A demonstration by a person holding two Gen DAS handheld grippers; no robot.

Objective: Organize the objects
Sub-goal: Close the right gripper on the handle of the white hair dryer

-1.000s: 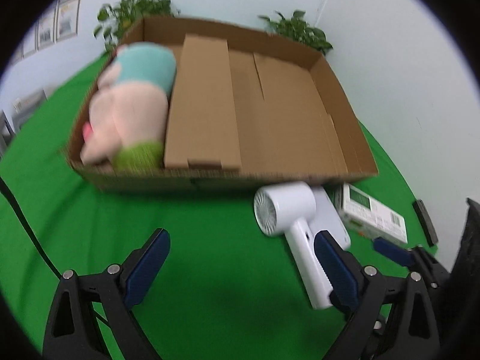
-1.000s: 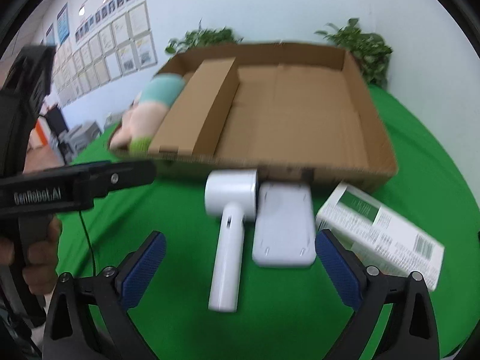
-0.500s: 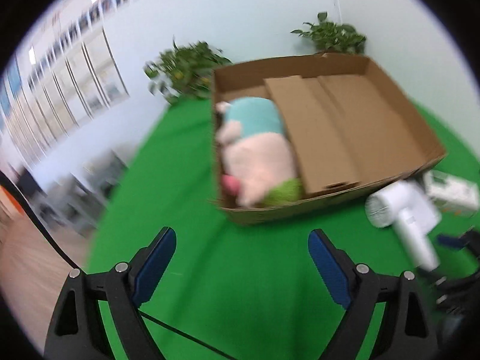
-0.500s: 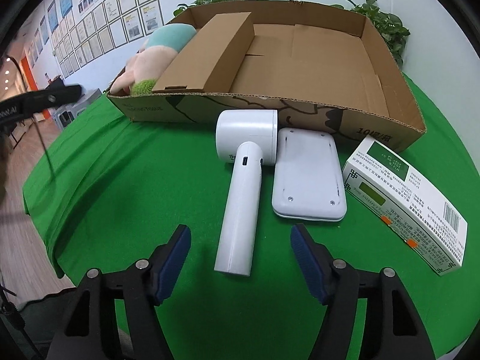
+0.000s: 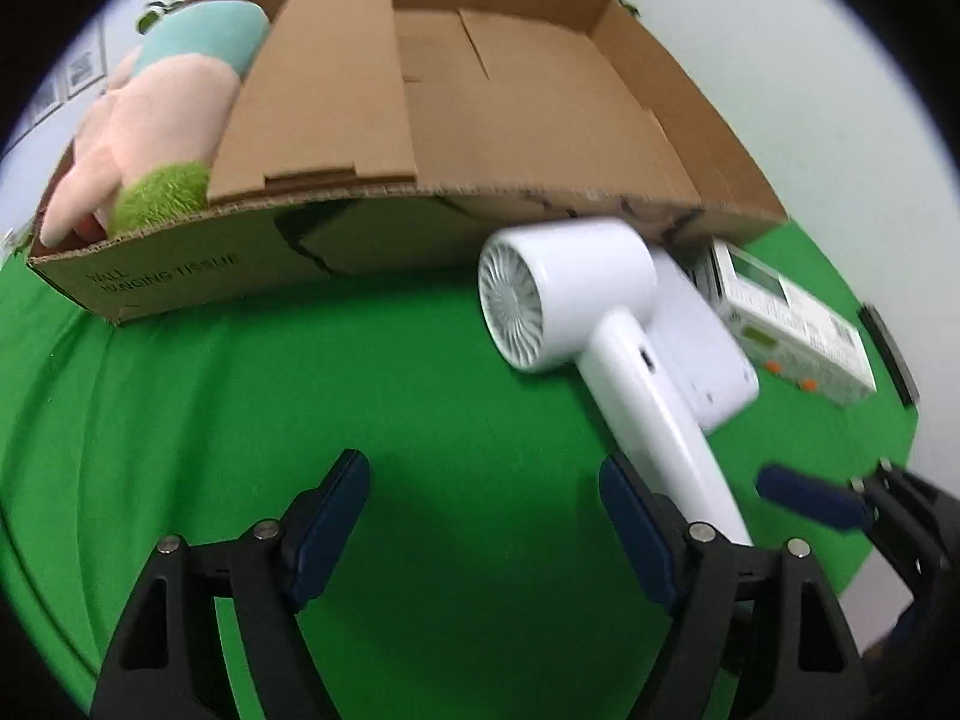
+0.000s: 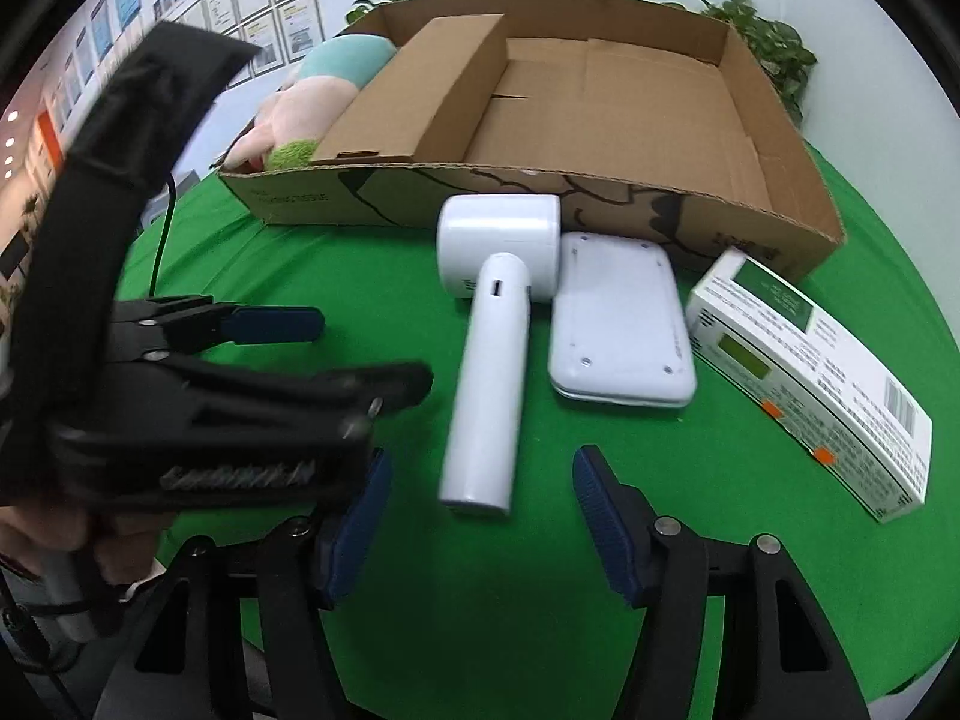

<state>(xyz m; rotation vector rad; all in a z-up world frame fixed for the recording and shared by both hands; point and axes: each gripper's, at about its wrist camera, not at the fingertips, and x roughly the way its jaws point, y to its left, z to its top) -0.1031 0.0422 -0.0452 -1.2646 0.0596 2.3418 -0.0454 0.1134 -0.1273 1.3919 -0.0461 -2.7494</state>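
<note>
Dryer (image 5: pixel 606 354) first, judging by the left view: the left gripper (image 5: pixel 483 531), jaws wide and empty, hovers over the green surface (image 5: pixel 240 420) just left of the handle. Behind, the box (image 5: pixel 180 264) holds a plush (image 5: pixel 162 120); its near wall reads "WALL", the rest blurred. In the right view, the right gripper (image 6: pixel 480 525) brackets the dryer's (image 6: pixel 492 354) handle end, jaws wide, not touching; next comes a push forward and a squeeze. Right of it lie a pad (image 6: pixel 618 336) and a carton (image 6: pixel 816 384), print unreadable.
</note>
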